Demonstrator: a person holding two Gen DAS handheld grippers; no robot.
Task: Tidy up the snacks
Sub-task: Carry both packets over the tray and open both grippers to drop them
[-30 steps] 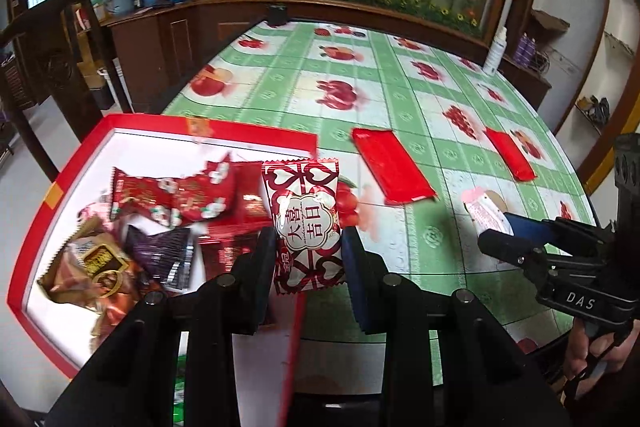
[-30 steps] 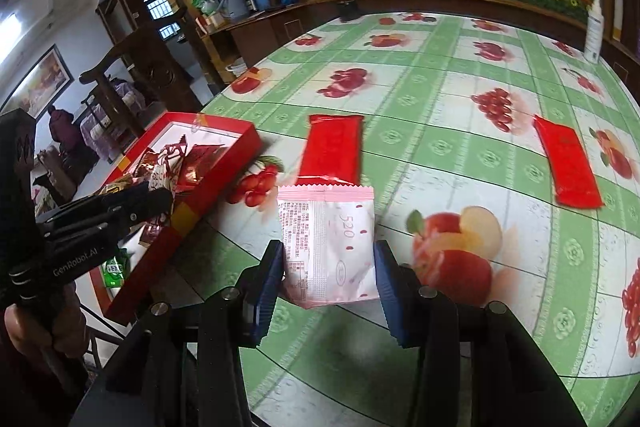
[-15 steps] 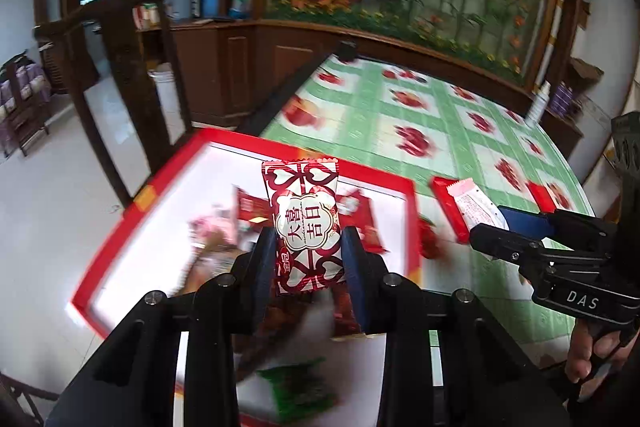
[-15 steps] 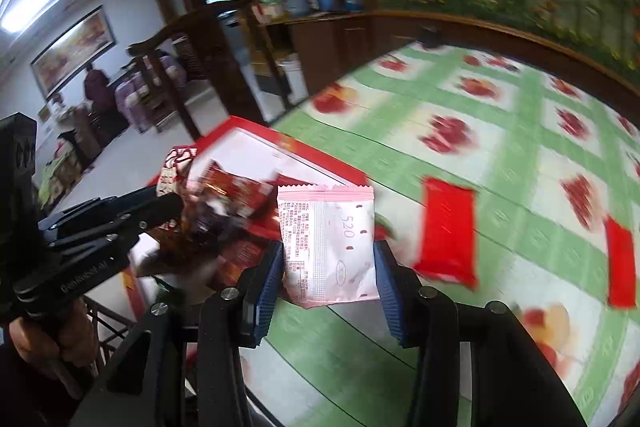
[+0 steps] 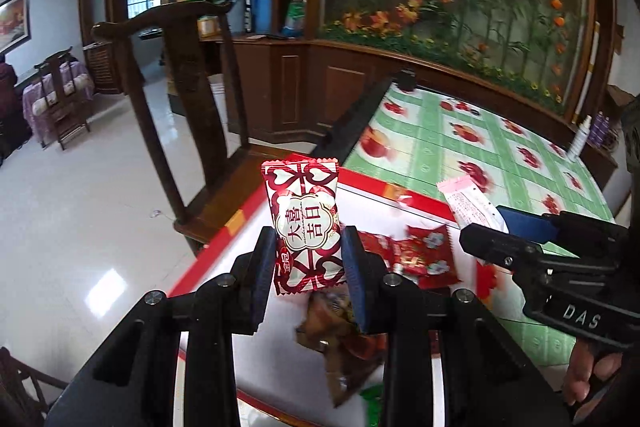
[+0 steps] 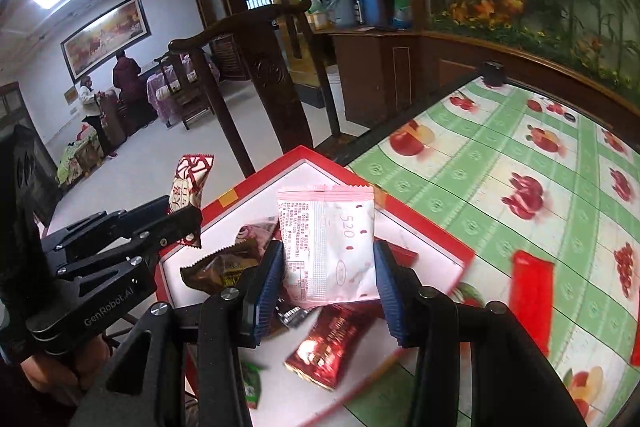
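My left gripper (image 5: pixel 309 259) is shut on a red-and-white patterned snack packet (image 5: pixel 305 223) and holds it upright above the red-rimmed white tray (image 5: pixel 224 239). My right gripper (image 6: pixel 329 269) is shut on a pink-and-white sachet (image 6: pixel 328 247) above the same tray (image 6: pixel 304 163). Each gripper shows in the other view: the right one (image 5: pixel 480 227) with its sachet (image 5: pixel 468 203), the left one (image 6: pixel 188 223) with its packet (image 6: pixel 188 183). Several snacks lie in the tray, among them a brown packet (image 6: pixel 224 267) and a dark red packet (image 6: pixel 332 343).
The tray sits at the corner of a table with a green fruit-print cloth (image 6: pixel 500 155). A red packet (image 6: pixel 532 295) lies on the cloth right of the tray. A dark wooden chair (image 5: pixel 180 87) stands just beyond the table's edge. A white bottle (image 5: pixel 580 135) stands far right.
Both grippers have swung left with their packets, from over the tablecloth to above the tray. Their holds have not changed.
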